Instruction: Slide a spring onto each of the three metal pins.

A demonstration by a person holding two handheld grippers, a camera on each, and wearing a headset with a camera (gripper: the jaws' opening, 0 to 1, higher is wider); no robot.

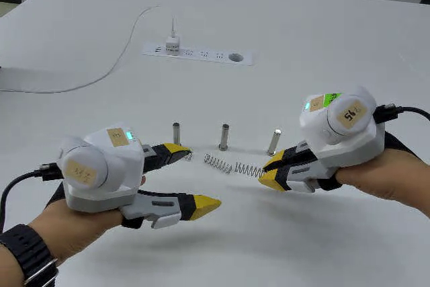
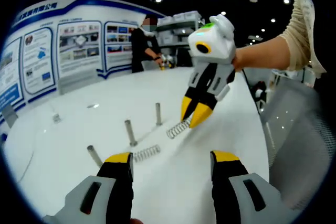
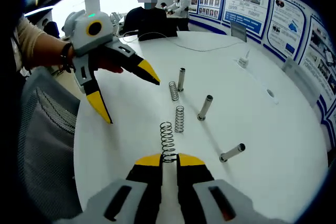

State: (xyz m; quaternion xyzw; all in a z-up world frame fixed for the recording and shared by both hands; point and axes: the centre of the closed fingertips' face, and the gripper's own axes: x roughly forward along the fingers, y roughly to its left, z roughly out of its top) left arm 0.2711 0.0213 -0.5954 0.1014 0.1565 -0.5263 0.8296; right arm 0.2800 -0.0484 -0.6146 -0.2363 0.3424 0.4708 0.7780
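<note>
- The right gripper (image 1: 264, 174) is seen with its jaws pressed together on one end of the pinched spring (image 3: 166, 139), which reaches out ahead of the yellow tips, low over the white table (image 1: 322, 38).
- The left gripper (image 1: 205, 175) is held with its jaws spread wide and nothing between them.
- The short spring (image 1: 189, 156) is found just beside the upper tip of the left gripper. It lies next to the left pin (image 1: 176, 132), not around it.
- The middle spring (image 1: 217, 163) is laid flat on the table between the two grippers, close to the free end of the pinched spring. Whether the two touch cannot be told.
- The left pin, the middle pin (image 1: 224, 137) and the right pin (image 1: 274, 142) are stood in a row just behind the springs, each one bare.
- A power strip (image 1: 198, 52) with a white charger (image 1: 173, 46) plugged in is placed well behind the pins.
</note>
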